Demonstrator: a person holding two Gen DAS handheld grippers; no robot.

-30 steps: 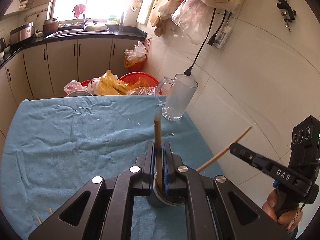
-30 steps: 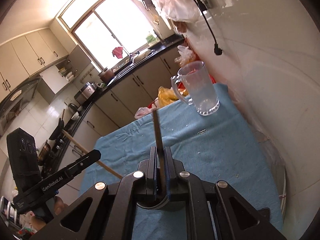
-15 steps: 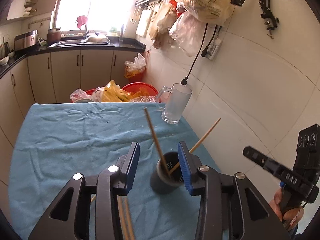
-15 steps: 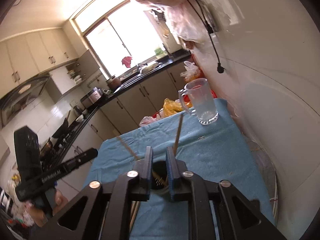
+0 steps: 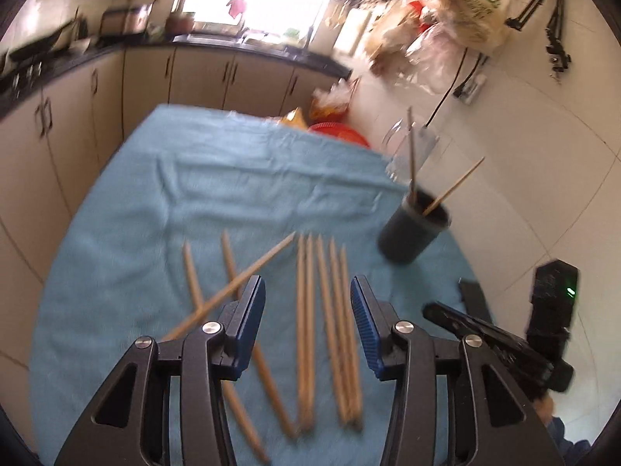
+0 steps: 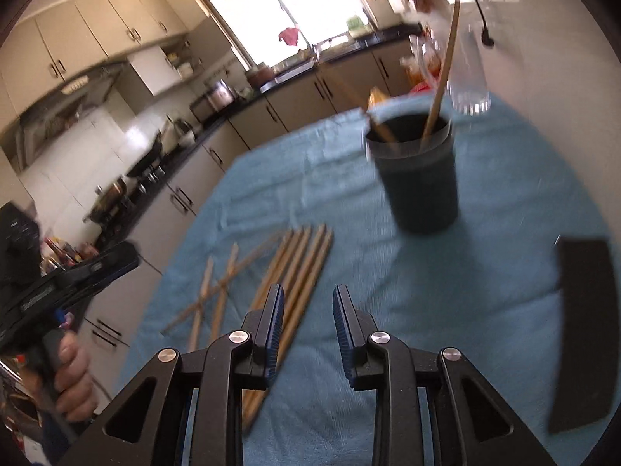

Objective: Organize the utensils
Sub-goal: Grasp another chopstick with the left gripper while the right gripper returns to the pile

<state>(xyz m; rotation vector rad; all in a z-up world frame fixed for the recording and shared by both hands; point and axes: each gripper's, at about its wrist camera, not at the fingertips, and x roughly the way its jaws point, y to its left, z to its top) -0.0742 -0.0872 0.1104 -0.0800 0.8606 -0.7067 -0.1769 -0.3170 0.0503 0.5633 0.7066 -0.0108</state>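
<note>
Both of my grippers have let go of their chopsticks and pulled back from the cup since a second ago. Back then each one was pinching a stick above the dark cup (image 5: 413, 229). Now two sticks stand in that cup, one close to straight up (image 5: 411, 155) and one leaning toward the wall (image 5: 454, 190).

My left gripper (image 5: 307, 326) has just been opening. Its blue pads are apart and they squeeze nothing. It hangs over a row of loose chopsticks (image 5: 328, 326) lying side by side on the blue cloth (image 5: 155, 202). More sticks lie to the left of that row, and one long stick (image 5: 233, 289) lies slanted across two of them. I cannot tell if the pads touch any stick.

My right gripper (image 6: 308, 328) has just been opening too, but not as wide. Nothing is between its pads. In its view the same row of sticks (image 6: 299, 268) lies below and to the left, and the dark cup (image 6: 419, 178) stands ahead on the cloth. A clear glass mug (image 6: 465, 77) stands past the cup, near the white wall. A flat black thing (image 6: 582, 330) lies on the cloth at the right. A hand (image 6: 71, 380) holds the left gripper's handle at the far left edge.
</note>
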